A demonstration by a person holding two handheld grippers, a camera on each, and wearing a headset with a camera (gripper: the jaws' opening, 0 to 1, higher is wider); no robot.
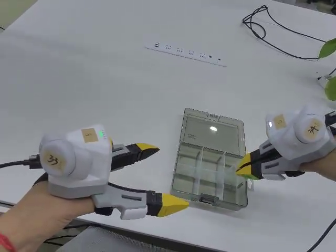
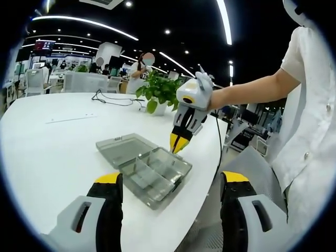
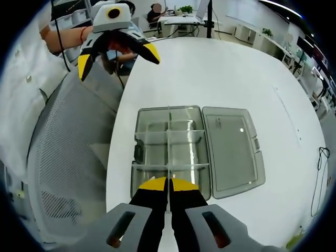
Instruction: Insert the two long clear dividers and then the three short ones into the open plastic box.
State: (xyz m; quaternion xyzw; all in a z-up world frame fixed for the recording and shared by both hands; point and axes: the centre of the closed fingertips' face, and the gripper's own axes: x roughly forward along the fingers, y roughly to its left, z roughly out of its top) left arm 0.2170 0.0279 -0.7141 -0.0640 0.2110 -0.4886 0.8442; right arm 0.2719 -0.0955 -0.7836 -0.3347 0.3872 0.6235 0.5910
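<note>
The open clear plastic box [image 1: 185, 169] lies near the table's front edge, its lid [image 1: 212, 131] folded flat behind the tray. Several clear dividers stand in the tray [image 3: 152, 149]. My right gripper [image 1: 244, 169] hovers at the tray's right rim, shut on a thin clear divider [image 3: 168, 157]. Edge-on, that divider is a fine line running from the jaws across the tray. My left gripper [image 1: 163, 177] is held wide open left of the box, nothing between its fingers. The left gripper view has the box [image 2: 144, 163] ahead and the right gripper [image 2: 178, 143] just above its far side.
A white power strip [image 1: 186, 53] lies farther back on the white table [image 1: 79, 79]. A black cable [image 1: 273, 31] and plant leaves [image 1: 328, 50] are at the back right. A grey mesh chair [image 3: 68, 157] stands off the front edge.
</note>
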